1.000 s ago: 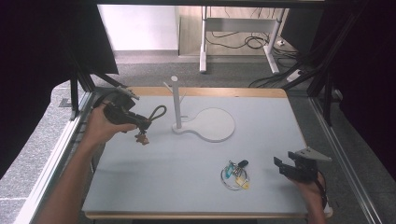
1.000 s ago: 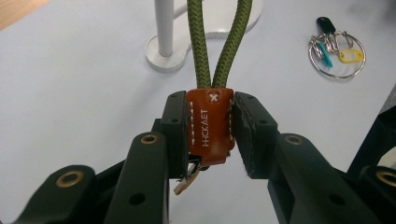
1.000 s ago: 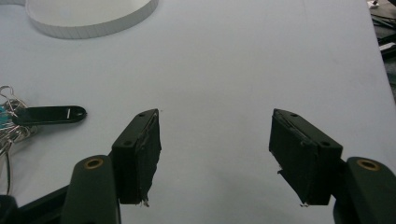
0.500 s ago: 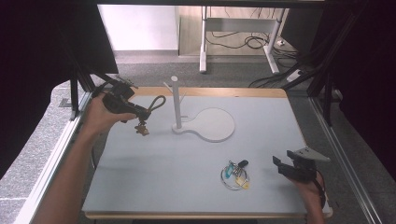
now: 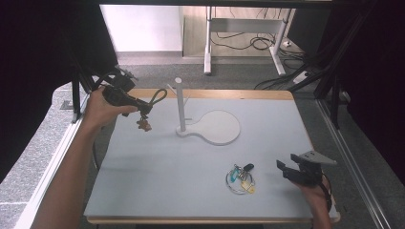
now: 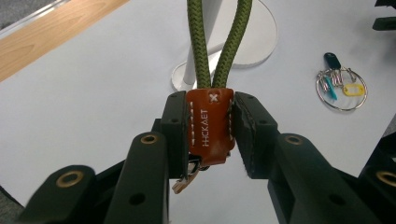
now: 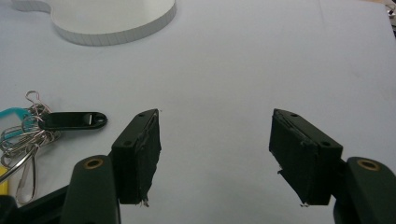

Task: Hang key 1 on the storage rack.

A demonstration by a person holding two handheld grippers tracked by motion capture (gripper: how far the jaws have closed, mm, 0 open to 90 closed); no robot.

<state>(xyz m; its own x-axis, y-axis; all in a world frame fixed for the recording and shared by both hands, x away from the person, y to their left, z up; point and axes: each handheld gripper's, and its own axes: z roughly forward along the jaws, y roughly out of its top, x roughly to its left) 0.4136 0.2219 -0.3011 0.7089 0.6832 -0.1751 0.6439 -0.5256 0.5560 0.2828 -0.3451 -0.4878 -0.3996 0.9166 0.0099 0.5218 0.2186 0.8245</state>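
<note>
The left gripper (image 6: 209,135) has its fingers clenched on the leather tab (image 6: 209,126) of a green cord loop (image 6: 219,42), the white peg stand (image 5: 180,107) just beyond. Keep the loop open, lift over the post. The right gripper (image 7: 215,156) rests released beside the key ring (image 7: 28,135).

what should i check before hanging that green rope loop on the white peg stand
1. Grip: left gripper shut on the brown leather tab of the keychain; ok.
2. Green rope loop open and unkinked; ok.
3. Loop above the top of the white peg stand; not ok, it hangs beside the post, lower than the top.
4. Stand upright on the table; ok.
5. Right gripper open, near the key ring, away from the stand; ok.
6. Whether the loop fits over the side peg; cannot tell.
</note>
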